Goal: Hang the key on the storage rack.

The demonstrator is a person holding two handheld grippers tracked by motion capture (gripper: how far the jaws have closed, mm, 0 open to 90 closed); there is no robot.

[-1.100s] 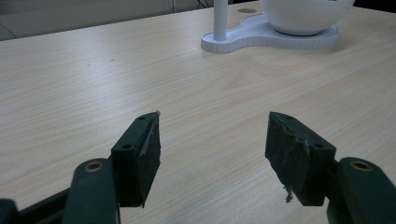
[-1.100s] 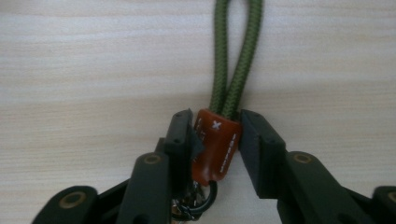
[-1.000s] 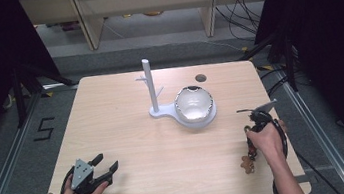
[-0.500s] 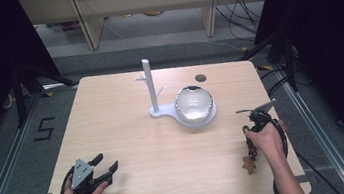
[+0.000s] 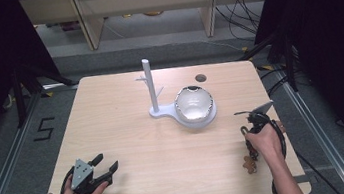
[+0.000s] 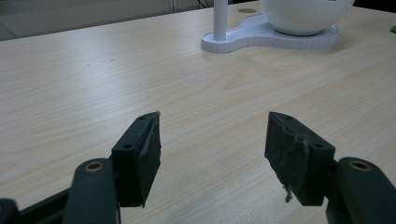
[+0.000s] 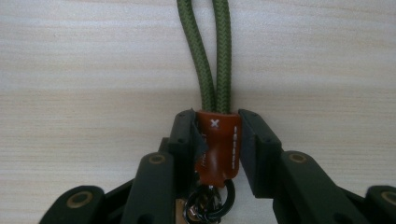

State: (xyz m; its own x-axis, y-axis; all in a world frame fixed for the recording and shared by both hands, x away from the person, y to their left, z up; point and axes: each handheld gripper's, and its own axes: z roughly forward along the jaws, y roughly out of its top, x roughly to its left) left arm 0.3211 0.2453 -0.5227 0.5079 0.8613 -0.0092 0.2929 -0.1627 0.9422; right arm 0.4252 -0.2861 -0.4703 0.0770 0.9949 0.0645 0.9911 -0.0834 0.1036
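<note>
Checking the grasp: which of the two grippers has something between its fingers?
The right gripper: its fingers clamp the brown leather tab of a green cord loop. The left gripper stands open over bare table.

stand: white post (image 5: 150, 84) | bowl (image 5: 192, 103) on its base | table (image 5: 112, 115)

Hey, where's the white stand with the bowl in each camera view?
High view: white stand at centre, bowl on its base.
Left gripper view: its base and post along the top, right of centre.
Right gripper view: brown-tabbed green cord over bare wood.
Shared landmark: pale wooden tabletop.
</note>
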